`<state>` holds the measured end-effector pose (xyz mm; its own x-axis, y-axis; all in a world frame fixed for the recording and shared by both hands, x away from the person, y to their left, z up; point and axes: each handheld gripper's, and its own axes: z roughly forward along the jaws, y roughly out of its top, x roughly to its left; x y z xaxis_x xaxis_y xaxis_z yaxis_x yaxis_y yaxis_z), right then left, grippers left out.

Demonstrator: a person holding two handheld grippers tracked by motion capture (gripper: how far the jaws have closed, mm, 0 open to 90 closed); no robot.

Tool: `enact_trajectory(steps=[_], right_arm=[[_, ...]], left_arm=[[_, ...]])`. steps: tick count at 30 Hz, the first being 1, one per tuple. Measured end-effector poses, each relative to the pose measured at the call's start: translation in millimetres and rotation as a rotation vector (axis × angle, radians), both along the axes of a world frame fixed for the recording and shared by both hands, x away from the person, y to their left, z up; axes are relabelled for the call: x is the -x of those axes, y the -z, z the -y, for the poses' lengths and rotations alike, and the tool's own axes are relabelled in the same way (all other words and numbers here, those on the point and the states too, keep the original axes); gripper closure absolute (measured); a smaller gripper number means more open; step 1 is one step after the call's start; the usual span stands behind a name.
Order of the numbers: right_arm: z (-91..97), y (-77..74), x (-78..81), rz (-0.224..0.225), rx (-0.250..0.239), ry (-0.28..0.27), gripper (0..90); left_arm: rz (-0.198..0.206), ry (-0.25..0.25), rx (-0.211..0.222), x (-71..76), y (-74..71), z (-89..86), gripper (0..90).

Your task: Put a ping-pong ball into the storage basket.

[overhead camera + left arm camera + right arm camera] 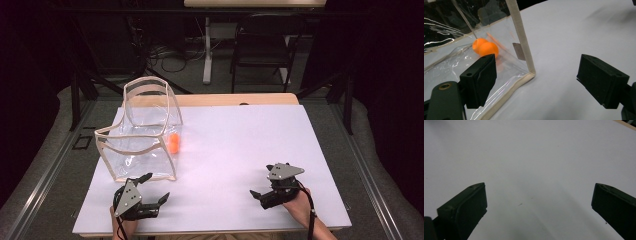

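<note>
A see-through bag (pixel 141 135) with a cream edge stands on the left side of the white tabletop (pixel 240 145). Its top is open. An orange ball (pixel 174 143) sits at the right side of the bag, low down by the tabletop. In the left gripper view the ball (pixel 485 48) shows through the clear plastic, and it looks like two round orange shapes close together. I cannot tell if that is two balls or one ball and its shine in the plastic.

The left tongs (pixel 152 187) are at the near left edge of the tabletop, just in front of the bag's near wall. Their jaws are spread wide apart and hold nothing. In the left gripper view the bag's near corner (pixel 530 72) lies between the two black jaws, and one jaw is right by the clear wall.

The right tongs (pixel 257 195) are at the near right, well apart from the bag. Their jaws are spread wide too and hold nothing. They point left across the bare white tabletop.

A person's hands hold both tongs from the near edge.
</note>
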<state>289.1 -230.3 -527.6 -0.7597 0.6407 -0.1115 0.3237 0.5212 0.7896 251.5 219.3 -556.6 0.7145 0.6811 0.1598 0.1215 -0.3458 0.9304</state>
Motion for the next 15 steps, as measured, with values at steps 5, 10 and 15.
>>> enact_trajectory(steps=[5,10,15], right_arm=[[3.8,1.8,3.3,0.010,-0.021,0.018,0.0],[5.1,4.5,5.0,0.014,-0.033,0.024,0.0],[7.6,5.7,6.0,0.017,-0.036,0.029,0.0]], left_arm=[[-0.003,-0.002,0.002,0.0,0.3,-0.3,15.8],[-0.004,0.000,-0.002,-0.1,0.3,0.2,15.8],[-0.007,-0.003,-0.005,-0.7,0.6,0.0,15.8]])
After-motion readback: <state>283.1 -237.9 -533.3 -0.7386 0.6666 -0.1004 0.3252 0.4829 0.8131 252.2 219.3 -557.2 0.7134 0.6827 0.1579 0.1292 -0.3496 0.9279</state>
